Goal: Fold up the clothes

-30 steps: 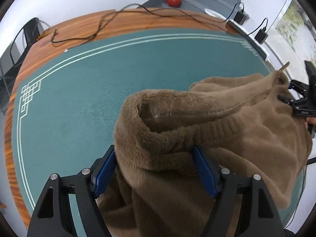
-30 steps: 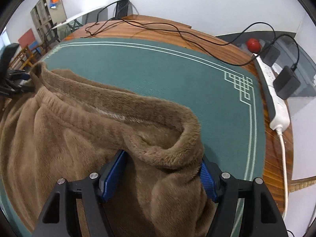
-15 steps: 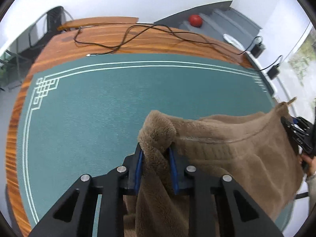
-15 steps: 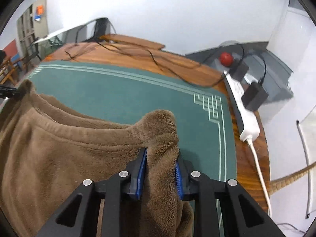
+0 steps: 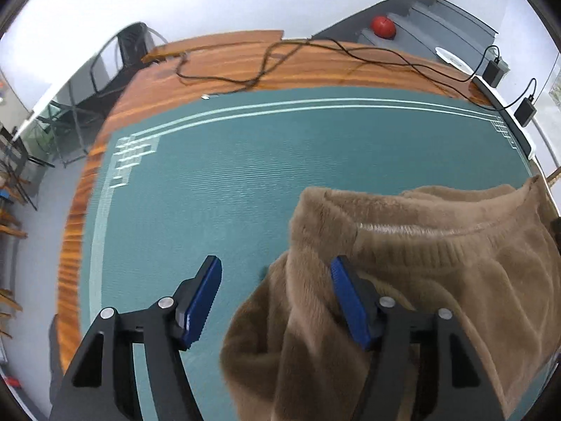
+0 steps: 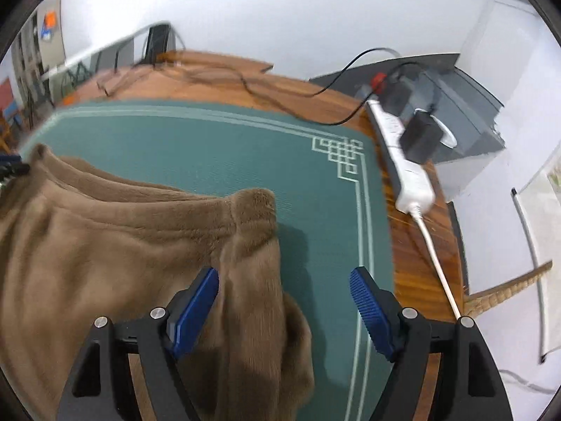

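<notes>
A fluffy brown garment (image 5: 403,273) lies over the green table mat (image 5: 228,193), its ribbed band facing the far side. My left gripper (image 5: 277,301) is open; the garment's left corner hangs between the jaws against the right blue pad (image 5: 350,301), not clamped. In the right wrist view the same garment (image 6: 122,245) spreads to the left. My right gripper (image 6: 284,310) is open, and the garment's right corner drapes by its left pad (image 6: 193,312). The other gripper's tip shows at the far left edge (image 6: 10,168).
The mat lies on a wooden table (image 5: 280,66) with black cables (image 5: 252,70) across the far side. A white power strip (image 6: 403,154) with black adapters lies along the right edge. A red ball (image 5: 384,26) sits on grey steps behind. Chairs stand at the left.
Both grippers were shut on the garment's band corners half a second ago; now both are open and the corners have been let go and slump down.
</notes>
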A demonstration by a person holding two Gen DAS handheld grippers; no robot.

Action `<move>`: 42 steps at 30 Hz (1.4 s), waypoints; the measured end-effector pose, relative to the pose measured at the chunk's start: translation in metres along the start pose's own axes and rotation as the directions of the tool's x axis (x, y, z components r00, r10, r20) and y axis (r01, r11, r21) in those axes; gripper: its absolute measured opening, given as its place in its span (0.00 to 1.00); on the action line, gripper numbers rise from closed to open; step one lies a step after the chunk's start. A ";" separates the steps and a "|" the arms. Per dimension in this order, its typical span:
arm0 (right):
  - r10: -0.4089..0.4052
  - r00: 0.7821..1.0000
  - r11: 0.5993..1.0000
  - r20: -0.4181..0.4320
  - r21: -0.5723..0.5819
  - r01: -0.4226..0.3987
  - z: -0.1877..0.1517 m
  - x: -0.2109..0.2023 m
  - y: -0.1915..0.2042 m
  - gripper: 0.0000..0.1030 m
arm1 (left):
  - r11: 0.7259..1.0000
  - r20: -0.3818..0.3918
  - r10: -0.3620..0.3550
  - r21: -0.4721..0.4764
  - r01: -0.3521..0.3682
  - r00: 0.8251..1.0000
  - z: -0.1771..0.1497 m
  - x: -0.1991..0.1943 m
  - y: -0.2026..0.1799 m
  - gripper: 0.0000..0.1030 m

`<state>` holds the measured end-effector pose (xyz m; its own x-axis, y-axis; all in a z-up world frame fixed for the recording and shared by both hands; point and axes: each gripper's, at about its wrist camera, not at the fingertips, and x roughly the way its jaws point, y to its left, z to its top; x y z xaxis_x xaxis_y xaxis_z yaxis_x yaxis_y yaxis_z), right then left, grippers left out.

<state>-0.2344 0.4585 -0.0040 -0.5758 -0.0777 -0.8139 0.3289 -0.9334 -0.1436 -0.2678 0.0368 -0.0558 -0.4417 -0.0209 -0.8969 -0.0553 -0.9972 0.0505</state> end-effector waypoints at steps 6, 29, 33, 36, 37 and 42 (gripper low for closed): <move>0.108 0.993 0.994 0.053 0.002 -0.108 -0.042 -0.058 0.027 0.77 | 0.995 0.034 -0.054 0.082 0.051 0.998 -0.037 -0.043 -0.027 0.76; 0.143 0.990 0.979 -0.012 0.149 -0.140 -0.051 -0.044 0.053 0.78 | 0.996 0.001 -0.077 0.034 0.077 0.997 -0.063 -0.042 -0.045 0.87; 0.190 0.982 0.975 -0.005 0.122 -0.188 -0.015 -0.036 0.071 0.79 | 0.996 -0.013 -0.054 0.067 0.055 0.998 -0.033 -0.028 -0.061 0.87; 0.193 0.980 0.980 -0.045 0.059 -0.191 0.008 -0.013 0.095 0.79 | 0.995 -0.064 -0.029 0.095 0.035 0.998 -0.022 -0.004 -0.073 0.87; 0.203 0.977 0.978 -0.071 0.058 -0.199 0.013 -0.001 0.100 0.79 | 0.995 -0.081 -0.025 0.099 0.033 0.996 -0.019 0.004 -0.076 0.87; 0.215 0.958 0.973 -0.192 0.122 -0.194 0.026 0.064 0.100 0.79 | 0.997 -0.108 0.017 0.083 -0.008 0.994 -0.011 0.034 -0.072 0.87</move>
<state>-0.2574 0.3509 -0.0556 -0.3372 -0.2079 -0.9182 0.3402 -0.9363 0.0871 -0.2692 0.1067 -0.0945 -0.3431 -0.0454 -0.9382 -0.1255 -0.9877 0.0937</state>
